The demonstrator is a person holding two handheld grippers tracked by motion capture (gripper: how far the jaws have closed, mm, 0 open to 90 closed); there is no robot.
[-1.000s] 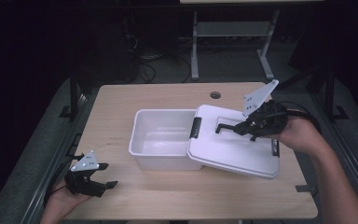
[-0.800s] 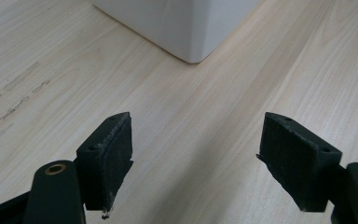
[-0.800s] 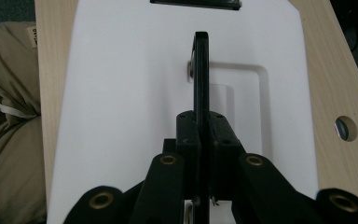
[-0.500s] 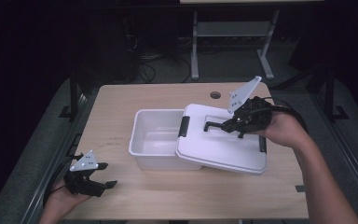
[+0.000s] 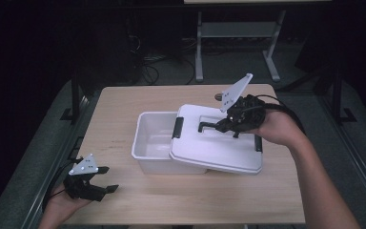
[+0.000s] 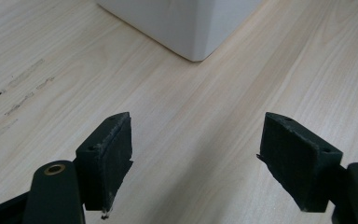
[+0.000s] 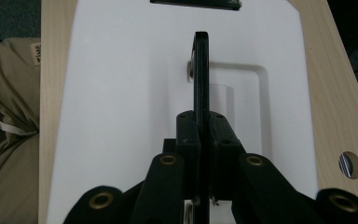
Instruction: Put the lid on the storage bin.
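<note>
The white lid (image 5: 217, 143) is held by its black handle (image 5: 207, 126), on which the right claw (image 5: 221, 126) is clamped shut; in the right gripper view the handle (image 7: 201, 84) is seen edge-on, pinched between the two closed jaws above the lid (image 7: 121, 93). The lid is laid askew over the right part of the white box (image 5: 155, 143), so that the box's left part is left uncovered. The box is set near the middle of the tabletop (image 5: 124, 105).

The left claw (image 5: 106, 180) is held open at the near left corner of the tabletop, well apart from the box. In the left gripper view nothing is seen between its spread jaws, and a corner of the box (image 6: 191, 28) is seen ahead of them.
</note>
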